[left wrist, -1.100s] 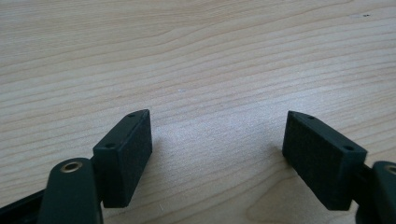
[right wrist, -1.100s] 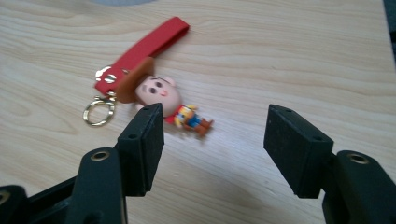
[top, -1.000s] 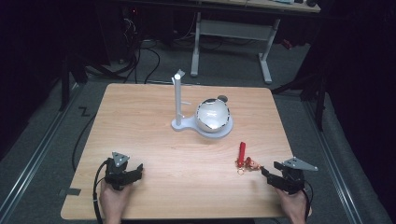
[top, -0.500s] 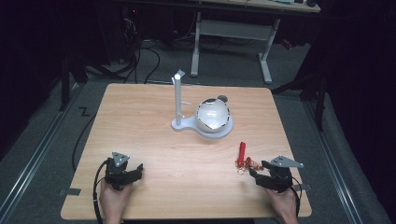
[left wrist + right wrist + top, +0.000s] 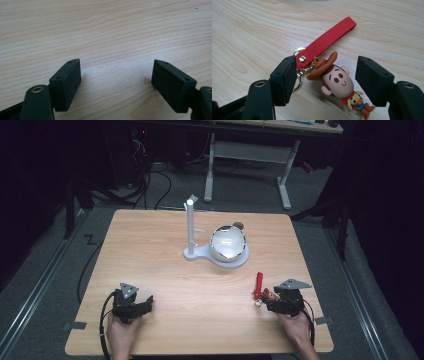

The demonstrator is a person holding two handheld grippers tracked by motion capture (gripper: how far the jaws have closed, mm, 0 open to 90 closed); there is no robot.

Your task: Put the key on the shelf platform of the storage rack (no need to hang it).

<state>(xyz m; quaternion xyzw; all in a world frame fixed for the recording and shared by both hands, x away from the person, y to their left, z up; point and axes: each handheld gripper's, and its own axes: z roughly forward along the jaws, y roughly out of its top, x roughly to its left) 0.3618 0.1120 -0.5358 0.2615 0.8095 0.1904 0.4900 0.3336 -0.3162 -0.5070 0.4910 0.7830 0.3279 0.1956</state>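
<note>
Because your right gripper (image 5: 325, 82) has its jaws spread to either side of the small rubber cowboy-figure keychain with a red strap (image 5: 332, 75), lying flat on the light wooden table (image 5: 200, 290) near its right front edge, you look set to pinch it; your left gripper (image 5: 116, 82) rests gaping and idle on bare wood.

No readable text, labels, brands or numbers appear on anything here.
</note>
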